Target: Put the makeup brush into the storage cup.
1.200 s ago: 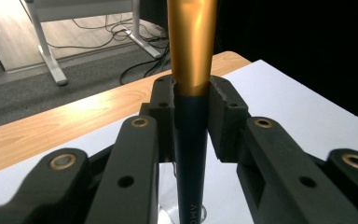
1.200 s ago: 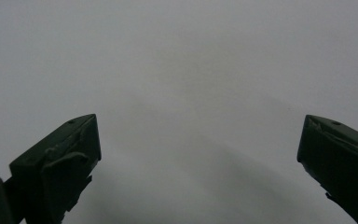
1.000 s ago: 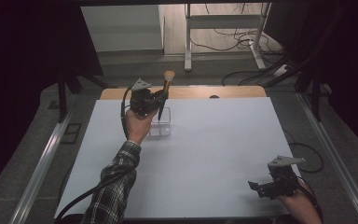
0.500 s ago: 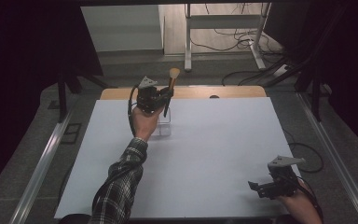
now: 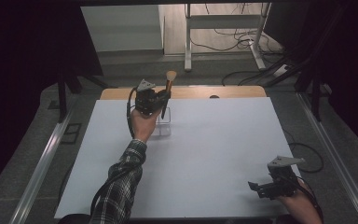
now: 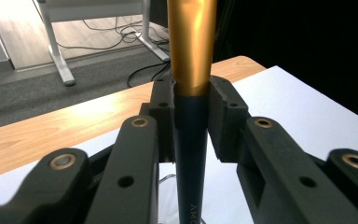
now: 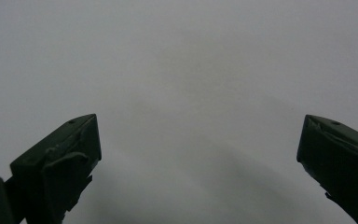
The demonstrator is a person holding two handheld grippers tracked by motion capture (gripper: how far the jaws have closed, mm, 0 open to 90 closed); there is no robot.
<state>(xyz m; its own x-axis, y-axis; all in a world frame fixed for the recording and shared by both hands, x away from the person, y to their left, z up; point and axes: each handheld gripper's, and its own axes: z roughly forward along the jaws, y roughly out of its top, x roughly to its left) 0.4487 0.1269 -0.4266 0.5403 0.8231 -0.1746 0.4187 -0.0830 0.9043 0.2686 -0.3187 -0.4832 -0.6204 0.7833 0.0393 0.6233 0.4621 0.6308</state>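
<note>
Because the makeup brush (image 6: 190,93) is long, thin and surely light, it should handle easily, but its smooth gold ferrule and glossy dark handle look slippery, so a firm pinch is needed. The left gripper (image 6: 191,100) takes it at a sensible place: its two black jaws are pressed on the stem from both sides, just where the gold part meets the dark handle. The handle is stiff and should not bend. The bristle head is soft and would deform if squeezed, so it is better not to grip there.

The brush has a pale, fluffy tuft (image 5: 170,75) at the top, then the tapered gold collar, then a dark handle with small gold lettering near the lower end. It stands almost upright, with the tuft upward.

In the high view the brush is directly above the small clear holder (image 5: 162,122), and the lower tip of the handle seems to reach into it, though the transparent walls make this difficult to confirm. The holder stands on the white table (image 5: 214,154), and the wooden edge (image 5: 233,92) of the table lies just beyond the holder. The left hand (image 5: 143,122) is just beside the holder, on the person's side of it.

The right gripper (image 5: 275,185) is well apart from the holder, near the front corner of the table. Its jaws are spread wide with nothing between them, above the bare white surface.
</note>
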